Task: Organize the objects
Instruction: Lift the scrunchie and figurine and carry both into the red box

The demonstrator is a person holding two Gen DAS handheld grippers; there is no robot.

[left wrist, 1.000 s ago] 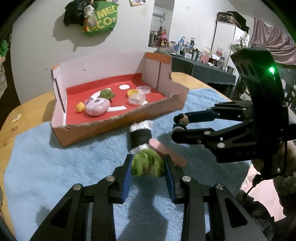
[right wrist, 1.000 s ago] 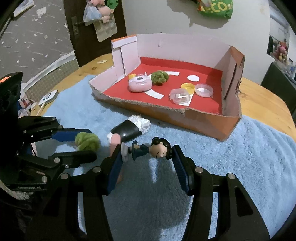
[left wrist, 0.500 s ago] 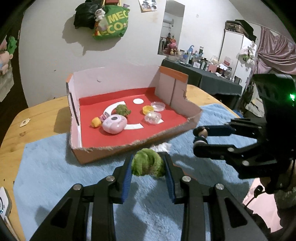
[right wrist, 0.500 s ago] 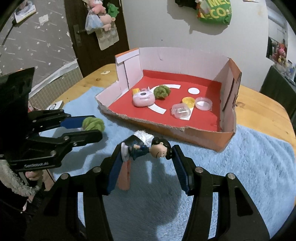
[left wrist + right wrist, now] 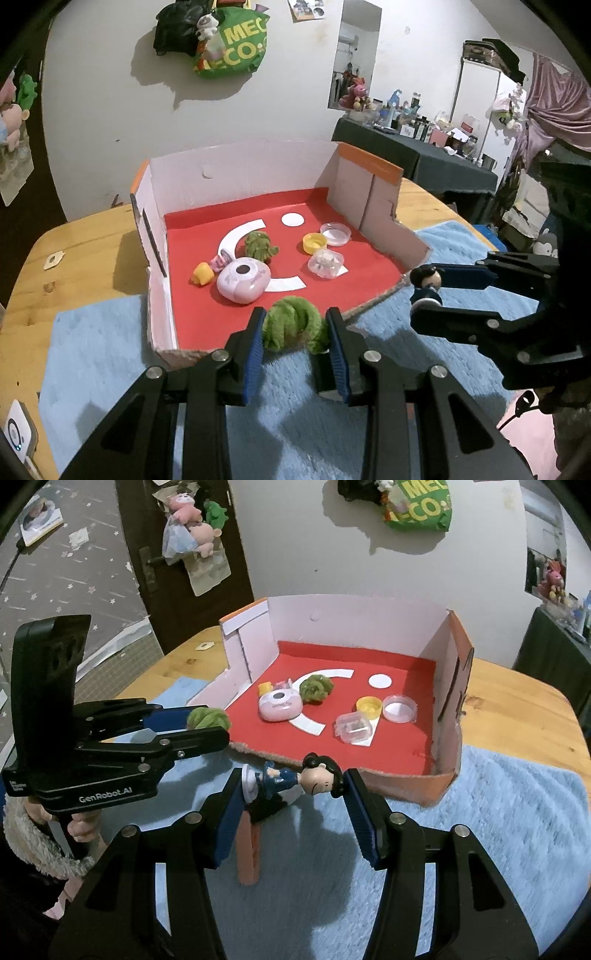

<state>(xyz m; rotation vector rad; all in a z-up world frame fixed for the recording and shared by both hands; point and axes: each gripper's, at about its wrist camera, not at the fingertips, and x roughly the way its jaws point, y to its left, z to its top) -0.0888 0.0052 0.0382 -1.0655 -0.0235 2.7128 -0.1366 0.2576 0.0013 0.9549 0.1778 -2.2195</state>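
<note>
box floor (image 5: 354,273) – red | fuzzy ball (image 5: 293,325) – green | mat (image 5: 480,830) – light blue

left tool (image 5: 295,334) | green pompom (image 5: 293,325) lifted off blue mat (image 5: 92,350), now at box (image 5: 236,181) front edge

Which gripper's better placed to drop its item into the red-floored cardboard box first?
Probably left. The left gripper, shut on the fuzzy green ball, sits at the red-floored cardboard box's low front edge. The right gripper, holding the small dark-haired figurine, appears further from it.
</note>
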